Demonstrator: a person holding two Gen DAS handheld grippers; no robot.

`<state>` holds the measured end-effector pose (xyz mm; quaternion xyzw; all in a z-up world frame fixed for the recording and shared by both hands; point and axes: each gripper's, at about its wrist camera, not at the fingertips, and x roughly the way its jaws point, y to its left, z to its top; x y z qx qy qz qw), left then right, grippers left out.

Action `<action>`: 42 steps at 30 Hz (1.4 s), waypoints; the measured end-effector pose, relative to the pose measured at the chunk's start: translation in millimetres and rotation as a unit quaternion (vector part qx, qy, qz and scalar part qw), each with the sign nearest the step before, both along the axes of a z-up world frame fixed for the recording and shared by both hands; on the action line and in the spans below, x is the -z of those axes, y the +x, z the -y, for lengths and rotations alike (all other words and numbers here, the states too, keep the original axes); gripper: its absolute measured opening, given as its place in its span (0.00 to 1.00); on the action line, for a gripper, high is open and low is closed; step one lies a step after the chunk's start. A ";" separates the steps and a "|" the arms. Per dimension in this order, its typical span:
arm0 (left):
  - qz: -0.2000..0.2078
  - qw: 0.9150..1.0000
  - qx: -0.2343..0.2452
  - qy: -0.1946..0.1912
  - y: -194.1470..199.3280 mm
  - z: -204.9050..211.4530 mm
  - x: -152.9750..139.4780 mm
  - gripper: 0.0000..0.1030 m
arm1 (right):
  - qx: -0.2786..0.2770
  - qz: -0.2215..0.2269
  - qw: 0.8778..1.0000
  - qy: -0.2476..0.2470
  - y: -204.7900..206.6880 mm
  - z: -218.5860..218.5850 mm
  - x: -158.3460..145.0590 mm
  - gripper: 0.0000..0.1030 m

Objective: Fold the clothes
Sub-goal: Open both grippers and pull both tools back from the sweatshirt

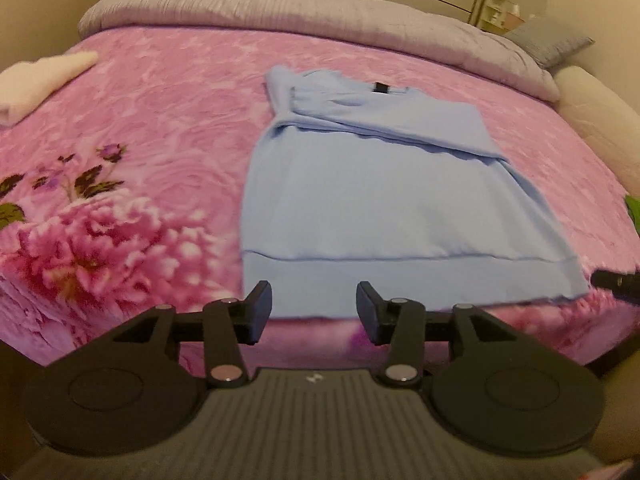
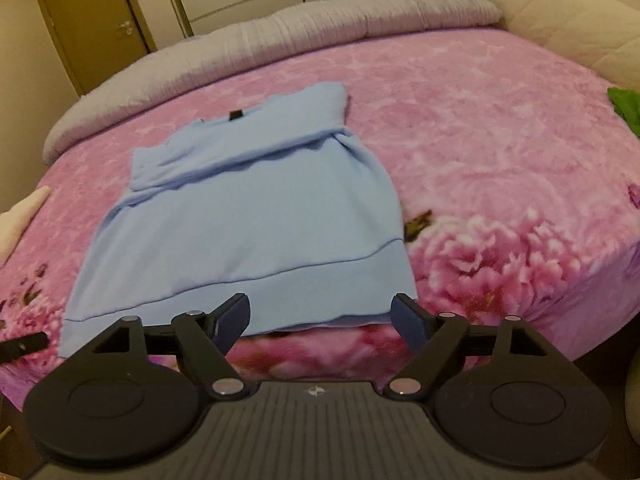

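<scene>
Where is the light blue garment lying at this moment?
The light blue garment lies flat on the pink floral bedspread, its hem at the near bed edge, just beyond both open grippers.

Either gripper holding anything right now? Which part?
Nothing held. Left gripper and right gripper are both open, near the hem of the blue top.

Both views are taken from low at the foot edge of the bed (image 1: pixel 168 92), looking forward along each claw toward the far grey duvet (image 2: pixel 256 40). The left wrist view is set left of the blue garment (image 1: pixel 384 208), the right wrist view right of it. The garment and pink bedspread are shared.
</scene>
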<state>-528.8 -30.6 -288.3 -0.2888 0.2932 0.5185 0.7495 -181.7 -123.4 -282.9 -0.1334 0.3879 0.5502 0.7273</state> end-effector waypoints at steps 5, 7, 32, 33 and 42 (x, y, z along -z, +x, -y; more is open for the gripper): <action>-0.026 0.999 0.015 0.015 17.6 24.7 -5.5 0.48 | 0.007 0.021 1.000 0.017 -12.3 17.1 -14.8 0.86; -0.030 0.999 0.024 0.022 21.5 33.1 -7.5 0.49 | 0.010 0.021 1.000 0.021 -13.3 25.0 -17.1 0.86; -0.016 0.998 0.035 0.041 13.2 53.6 -15.1 0.57 | -0.018 0.030 0.999 0.025 -39.1 32.2 -18.2 0.86; -0.015 0.998 0.034 0.041 12.3 53.3 -15.1 0.57 | -0.019 0.030 0.999 0.026 -39.5 31.6 -18.5 0.86; -0.013 0.999 0.025 0.041 3.1 49.3 -17.0 0.58 | -0.024 0.031 0.999 0.029 -42.4 26.2 -21.8 0.86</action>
